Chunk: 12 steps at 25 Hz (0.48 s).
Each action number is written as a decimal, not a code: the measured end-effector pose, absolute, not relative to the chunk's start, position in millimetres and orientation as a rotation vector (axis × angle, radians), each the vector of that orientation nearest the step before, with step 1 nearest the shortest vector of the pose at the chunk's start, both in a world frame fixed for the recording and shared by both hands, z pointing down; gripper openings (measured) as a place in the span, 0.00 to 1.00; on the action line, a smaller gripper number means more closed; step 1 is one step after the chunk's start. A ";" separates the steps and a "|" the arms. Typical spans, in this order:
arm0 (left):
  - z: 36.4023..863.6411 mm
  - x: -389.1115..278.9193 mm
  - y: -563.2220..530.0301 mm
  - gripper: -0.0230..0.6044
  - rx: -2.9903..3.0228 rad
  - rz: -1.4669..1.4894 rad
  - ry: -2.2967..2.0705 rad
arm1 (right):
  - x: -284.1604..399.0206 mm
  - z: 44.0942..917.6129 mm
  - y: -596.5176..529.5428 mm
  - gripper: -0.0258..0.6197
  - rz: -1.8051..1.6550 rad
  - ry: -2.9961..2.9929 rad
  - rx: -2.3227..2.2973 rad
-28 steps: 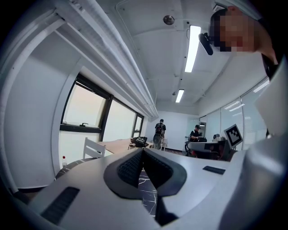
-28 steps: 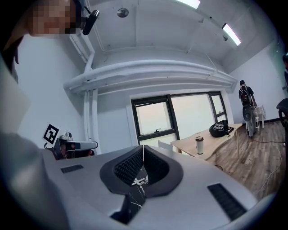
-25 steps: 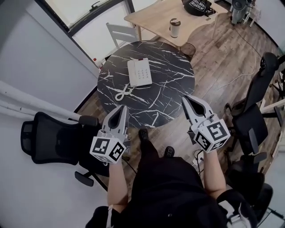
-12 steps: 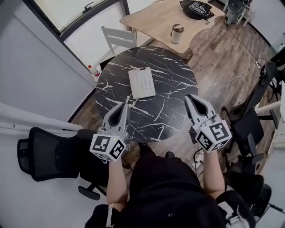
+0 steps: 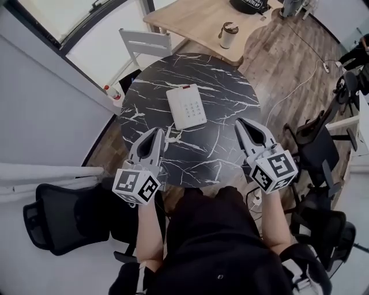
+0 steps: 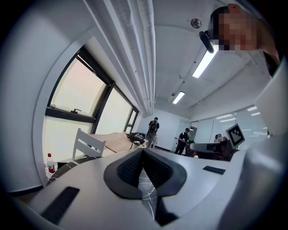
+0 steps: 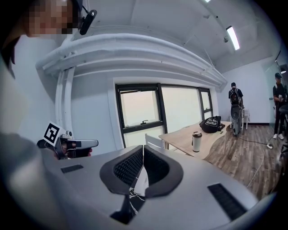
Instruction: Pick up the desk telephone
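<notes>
The white desk telephone (image 5: 186,106) lies flat on the round black marble table (image 5: 230,98), its coiled cord (image 5: 171,138) trailing toward the near edge. My left gripper (image 5: 158,132) is shut and empty, with its tip over the table's near left part beside the cord and short of the phone. Over the near right part my right gripper (image 5: 238,122) is also shut and empty, to the right of the phone. In the left gripper view the jaws (image 6: 143,150) meet over marble. The right gripper view shows closed jaws (image 7: 143,147) with a white sliver of the telephone (image 7: 140,179) below them.
A wooden table (image 5: 196,20) behind carries a cup (image 5: 226,34) and a black bag (image 5: 248,4). A white chair (image 5: 144,41) stands at the round table's far side, and a red-capped bottle (image 5: 105,89) on the floor at its left. Black office chairs (image 5: 57,216) (image 5: 314,155) flank me. People stand far off.
Both grippers have moved forward from short of the table to over its near edge, closer to the telephone. Both stay shut and empty.
</notes>
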<state>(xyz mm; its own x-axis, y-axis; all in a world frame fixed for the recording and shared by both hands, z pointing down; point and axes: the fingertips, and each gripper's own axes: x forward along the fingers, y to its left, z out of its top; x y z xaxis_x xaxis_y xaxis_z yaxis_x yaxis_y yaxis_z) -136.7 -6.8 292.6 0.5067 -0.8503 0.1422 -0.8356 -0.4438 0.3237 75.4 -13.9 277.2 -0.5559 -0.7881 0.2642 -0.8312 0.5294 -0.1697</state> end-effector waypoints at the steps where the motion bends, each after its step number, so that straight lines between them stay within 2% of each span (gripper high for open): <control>1: 297.4 -139.7 -10.2 0.06 2.401 -0.055 -1.387 | 71.5 280.7 -15.0 0.09 0.421 -2.595 1.400; 12: 347.4 -146.6 -35.4 0.06 2.347 0.005 -1.248 | 43.5 325.5 -22.4 0.09 0.526 -2.447 1.394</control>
